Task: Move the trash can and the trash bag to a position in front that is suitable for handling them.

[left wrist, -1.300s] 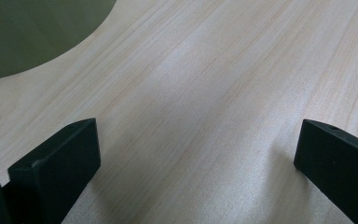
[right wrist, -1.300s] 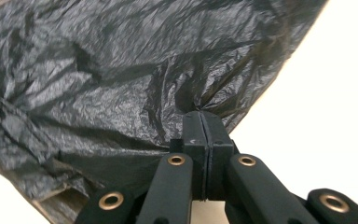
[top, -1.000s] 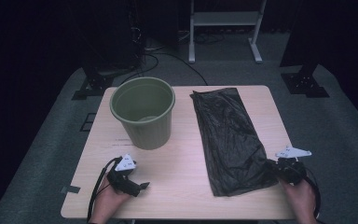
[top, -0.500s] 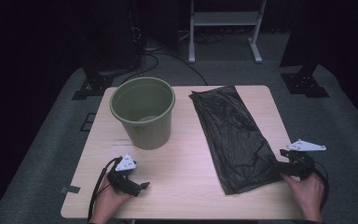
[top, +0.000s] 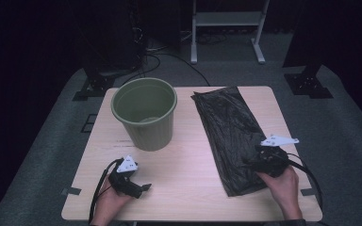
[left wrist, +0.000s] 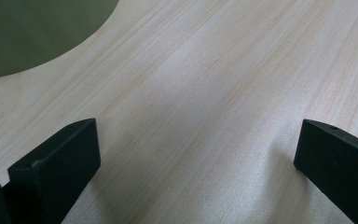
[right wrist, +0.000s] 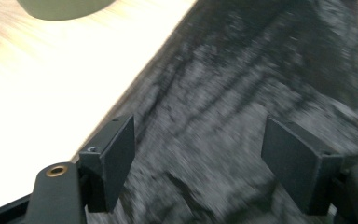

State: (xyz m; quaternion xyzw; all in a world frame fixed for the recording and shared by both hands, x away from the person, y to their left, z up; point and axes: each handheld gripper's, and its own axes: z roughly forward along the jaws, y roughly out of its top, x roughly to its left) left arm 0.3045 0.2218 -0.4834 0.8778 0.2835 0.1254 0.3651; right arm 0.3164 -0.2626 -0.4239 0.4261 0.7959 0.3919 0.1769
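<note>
An olive green bucket (top: 144, 113) stands upright on the left half of the light wooden table (top: 188, 197). A black plastic bag (top: 231, 132) lies flat along the right half. My right gripper (top: 250, 165) hovers over the bag's near end. In the right gripper view its jaws have just been opening and the gripper (right wrist: 200, 158) is open, with the crinkled bag (right wrist: 242, 84) below and nothing pressed between the pads. My left gripper (top: 141, 187) rests near the front left edge. It (left wrist: 196, 158) stands open over bare wood, with the bucket's wall (left wrist: 37, 32) ahead of it.
A white stand's legs (top: 226, 19) and black stand bases (top: 306, 84) sit on the grey carpet behind the table, with cables trailing on the floor. Bare wood lies between the bucket and the bag. The bucket's edge (right wrist: 65, 7) shows in the right gripper view.
My right gripper has moved left from the table's right edge onto the bag's near end, and its jaws have opened. The left gripper has stayed put.
</note>
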